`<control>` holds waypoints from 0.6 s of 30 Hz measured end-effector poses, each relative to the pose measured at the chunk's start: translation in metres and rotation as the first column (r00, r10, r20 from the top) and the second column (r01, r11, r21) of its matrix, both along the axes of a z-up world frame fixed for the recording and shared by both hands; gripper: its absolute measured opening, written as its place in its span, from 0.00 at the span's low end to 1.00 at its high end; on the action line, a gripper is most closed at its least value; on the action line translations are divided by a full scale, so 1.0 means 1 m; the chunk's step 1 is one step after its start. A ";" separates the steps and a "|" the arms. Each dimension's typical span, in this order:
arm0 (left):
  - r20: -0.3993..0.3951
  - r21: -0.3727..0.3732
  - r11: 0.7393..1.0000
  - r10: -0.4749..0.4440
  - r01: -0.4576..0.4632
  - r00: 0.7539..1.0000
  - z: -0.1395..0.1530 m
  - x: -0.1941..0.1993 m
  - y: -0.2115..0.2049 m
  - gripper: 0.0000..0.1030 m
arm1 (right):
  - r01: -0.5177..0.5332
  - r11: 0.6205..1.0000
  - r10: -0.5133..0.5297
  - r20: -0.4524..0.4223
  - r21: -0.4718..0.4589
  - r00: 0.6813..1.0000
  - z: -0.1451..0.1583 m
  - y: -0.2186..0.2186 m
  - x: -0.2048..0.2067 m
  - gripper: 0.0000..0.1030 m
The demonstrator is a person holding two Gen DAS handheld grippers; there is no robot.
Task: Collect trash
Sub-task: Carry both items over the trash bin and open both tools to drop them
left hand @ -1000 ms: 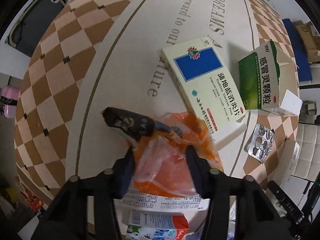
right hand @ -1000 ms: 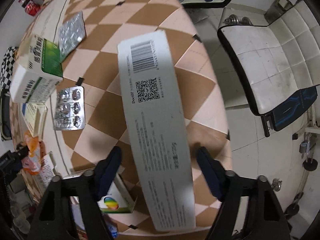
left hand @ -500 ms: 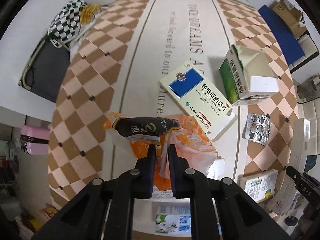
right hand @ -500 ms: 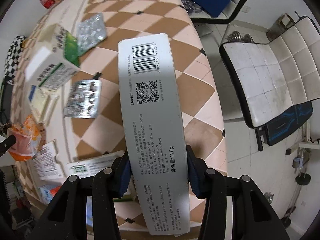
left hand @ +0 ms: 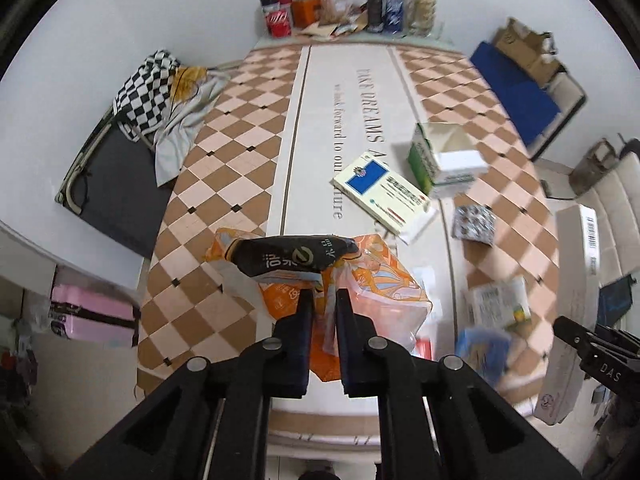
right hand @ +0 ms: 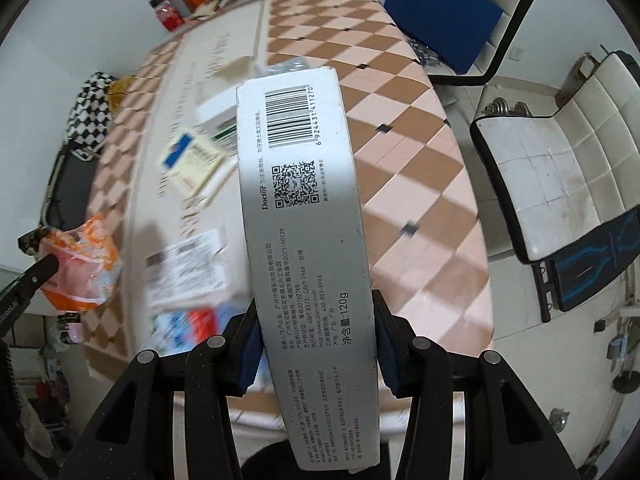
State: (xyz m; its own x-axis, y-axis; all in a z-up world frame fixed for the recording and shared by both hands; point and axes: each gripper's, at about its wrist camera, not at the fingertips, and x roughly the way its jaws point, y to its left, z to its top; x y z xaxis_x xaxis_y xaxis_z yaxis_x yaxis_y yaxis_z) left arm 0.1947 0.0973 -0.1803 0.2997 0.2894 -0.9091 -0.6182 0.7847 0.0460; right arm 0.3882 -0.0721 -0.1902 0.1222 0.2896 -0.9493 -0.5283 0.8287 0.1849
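Observation:
My left gripper (left hand: 322, 298) is shut on an orange plastic wrapper (left hand: 372, 284) and holds it above the table, with a black snack packet (left hand: 292, 258) lying on top of it. The wrapper also shows at the left of the right wrist view (right hand: 78, 268). My right gripper (right hand: 316, 312) is shut on a long grey toothpaste box (right hand: 304, 208) with a barcode, lifted off the table; the box also shows at the right of the left wrist view (left hand: 576, 280).
On the checkered table (left hand: 240, 128) lie a white-and-blue medicine box (left hand: 380, 192), a green-and-white carton (left hand: 440, 156), a blister pack (left hand: 474, 220) and several small boxes near the front edge. Bottles and cans (left hand: 340, 4) stand at the far end. A white chair (right hand: 552, 176) is at the right.
Both grippers closed on their items and lifted them up and back from the table. The table has dropped farther away in both views.

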 end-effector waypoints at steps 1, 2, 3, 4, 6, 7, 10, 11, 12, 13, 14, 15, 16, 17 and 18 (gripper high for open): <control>0.011 0.002 1.000 -0.012 0.012 1.000 0.002 -0.010 -0.005 0.08 | 0.004 1.000 -0.004 0.007 0.010 1.000 0.006 -0.003 -0.015 0.48; 0.022 0.001 1.000 -0.027 0.027 0.999 0.004 -0.025 -0.012 0.08 | 0.008 1.000 -0.009 0.015 0.015 1.000 0.010 -0.006 -0.030 0.48; 0.027 -0.003 0.999 -0.041 0.041 0.999 0.005 -0.038 -0.017 0.08 | 0.016 1.000 -0.016 0.019 0.019 1.000 0.014 -0.011 -0.052 0.48; 0.034 -0.009 0.998 -0.055 0.055 0.998 0.004 -0.052 -0.023 0.08 | 0.024 0.999 -0.024 0.017 0.024 1.000 0.015 -0.016 -0.068 0.48; 0.035 -0.021 0.997 -0.077 0.077 0.996 0.000 -0.074 -0.033 0.08 | 0.042 0.999 -0.043 0.016 0.026 0.999 0.015 -0.026 -0.106 0.48; 0.032 -0.038 0.995 -0.092 0.093 0.995 -0.005 -0.089 -0.039 0.08 | 0.053 0.998 -0.053 0.014 0.023 0.998 0.013 -0.032 -0.124 0.48; 0.005 -0.079 0.989 -0.126 0.126 0.992 -0.024 -0.125 -0.056 0.08 | 0.089 0.996 -0.088 -0.021 0.013 0.996 0.000 -0.056 -0.177 0.48; -0.009 -0.103 0.986 -0.135 0.134 0.991 -0.033 -0.137 -0.062 0.08 | 0.099 0.995 -0.098 -0.047 0.005 0.994 -0.008 -0.064 -0.198 0.48; -0.021 -0.123 0.983 -0.142 0.138 0.990 -0.041 -0.146 -0.069 0.08 | 0.100 0.995 -0.100 -0.069 -0.006 0.993 -0.016 -0.072 -0.216 0.48; -0.033 -0.141 0.980 -0.150 0.144 0.988 -0.050 -0.155 -0.074 0.08 | 0.099 0.995 -0.099 -0.086 -0.013 0.991 -0.024 -0.077 -0.228 0.48; -0.042 -0.150 0.978 -0.154 0.146 0.987 -0.056 -0.160 -0.077 0.08 | 0.092 0.995 -0.094 -0.114 -0.027 0.989 -0.035 -0.084 -0.247 0.48; -0.057 -0.175 0.973 -0.160 0.148 0.985 -0.071 -0.171 -0.084 0.08 | 0.083 0.996 -0.087 -0.137 -0.040 0.987 -0.045 -0.089 -0.263 0.48; -0.065 -0.193 0.970 -0.162 0.147 0.985 -0.081 -0.176 -0.090 0.08 | 0.073 0.996 -0.080 -0.157 -0.050 0.984 -0.054 -0.094 -0.277 0.48; -0.080 -0.220 0.965 -0.164 0.143 0.983 -0.098 -0.183 -0.095 0.08 | 0.060 0.996 -0.070 -0.178 -0.062 0.982 -0.066 -0.101 -0.289 0.48; -0.096 -0.244 0.960 -0.165 0.138 0.982 -0.115 -0.189 -0.098 0.08 | 0.048 0.996 -0.062 -0.195 -0.073 0.979 -0.077 -0.106 -0.299 0.48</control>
State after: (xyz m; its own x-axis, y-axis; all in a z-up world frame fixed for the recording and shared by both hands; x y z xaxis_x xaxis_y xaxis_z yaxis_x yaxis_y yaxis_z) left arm 0.0059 -0.0007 -0.2957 0.2141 0.0231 -0.9765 -0.4928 0.8657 -0.0876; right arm 0.0896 -0.1777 -0.2671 -0.0553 0.2219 -0.9735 -0.4404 0.8696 0.2232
